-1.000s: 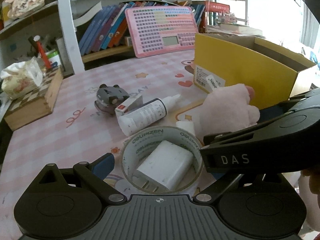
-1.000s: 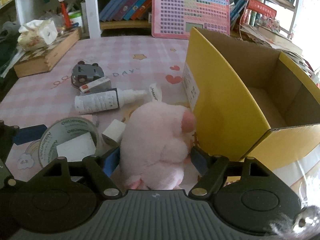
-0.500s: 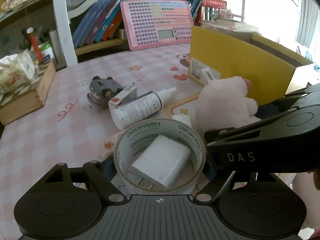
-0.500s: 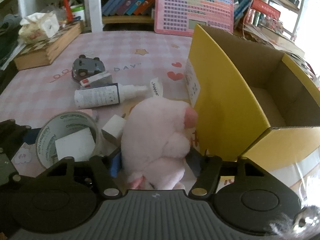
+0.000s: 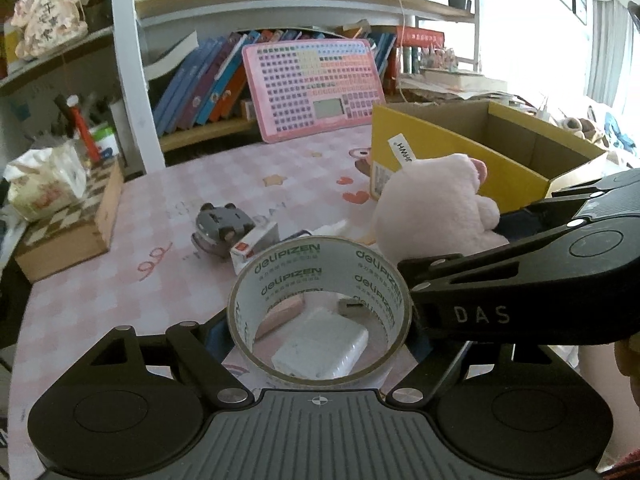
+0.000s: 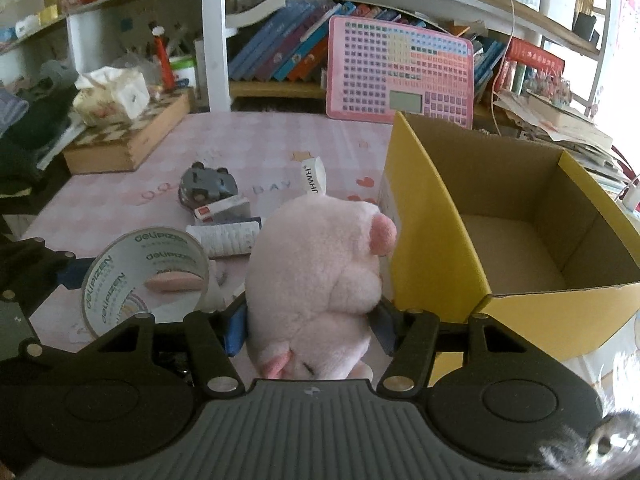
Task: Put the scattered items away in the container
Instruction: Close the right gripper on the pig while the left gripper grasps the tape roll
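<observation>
My left gripper point(image 5: 318, 334) is shut on a roll of clear tape point(image 5: 320, 276) and holds it above the pink table; the roll also shows in the right wrist view point(image 6: 148, 264). A white charger block point(image 5: 320, 346) lies on the table below it. My right gripper point(image 6: 310, 322) is shut on a pink plush pig point(image 6: 320, 264), lifted beside the open yellow cardboard box point(image 6: 436, 224). The pig point(image 5: 436, 208) and box point(image 5: 440, 152) also show in the left wrist view. A white spray bottle point(image 6: 228, 238), a small red-and-white box point(image 6: 220, 210) and a grey toy car point(image 6: 206, 186) lie on the table.
A wooden chessboard box point(image 6: 128, 136) with a tissue pack on it stands at the left. A pink keyboard-like board point(image 6: 400, 72) leans against the bookshelf behind. My right gripper's arm point(image 5: 520, 280) crosses the left wrist view.
Both grippers have risen: the tape roll has lifted off the table, leaving the charger block behind, and the plush pig has lifted beside the box.
</observation>
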